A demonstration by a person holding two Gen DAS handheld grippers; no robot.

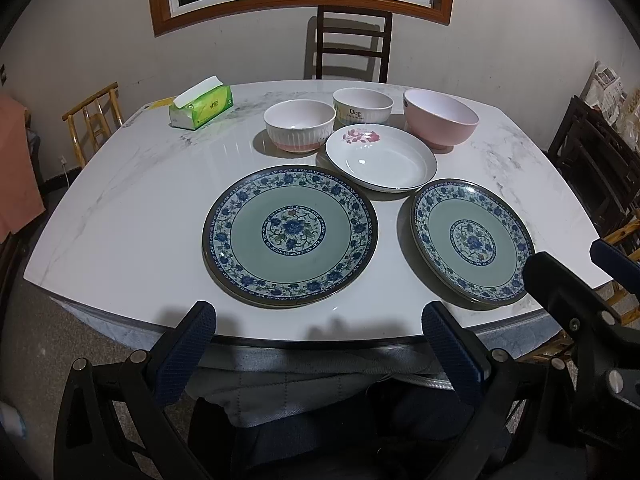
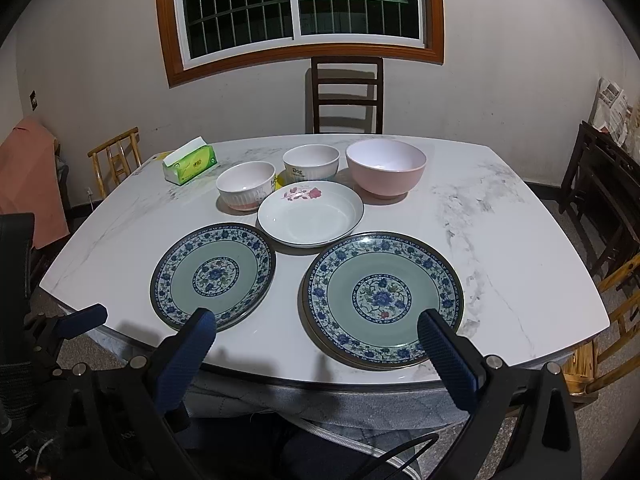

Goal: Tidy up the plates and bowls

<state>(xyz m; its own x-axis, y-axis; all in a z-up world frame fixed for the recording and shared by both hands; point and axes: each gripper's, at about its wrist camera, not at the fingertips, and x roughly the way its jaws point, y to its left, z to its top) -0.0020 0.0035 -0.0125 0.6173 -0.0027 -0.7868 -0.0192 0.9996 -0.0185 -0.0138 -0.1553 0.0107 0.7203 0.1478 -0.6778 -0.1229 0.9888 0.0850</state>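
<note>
Two blue-and-green floral plates lie near the front of the marble table: the left plate (image 1: 290, 235) (image 2: 213, 274) and the right plate (image 1: 473, 241) (image 2: 383, 299). Behind them sits a white dish with a pink flower (image 1: 381, 157) (image 2: 311, 213). Further back stand a ribbed white-pink bowl (image 1: 299, 125) (image 2: 245, 185), a white bowl with lettering (image 1: 363, 105) (image 2: 311, 163) and a large pink bowl (image 1: 440, 117) (image 2: 385, 167). My left gripper (image 1: 318, 318) hangs open before the table edge, in front of the left plate. My right gripper (image 2: 317, 326) is open, its right finger over the right plate's near rim.
A green tissue box (image 1: 201, 107) (image 2: 190, 165) sits at the table's back left. A dark chair (image 1: 352, 42) (image 2: 347, 94) stands behind the table, a bamboo chair (image 1: 94, 118) at the left, dark furniture (image 2: 600, 196) at the right. The table (image 2: 520, 240) is bare on its right side.
</note>
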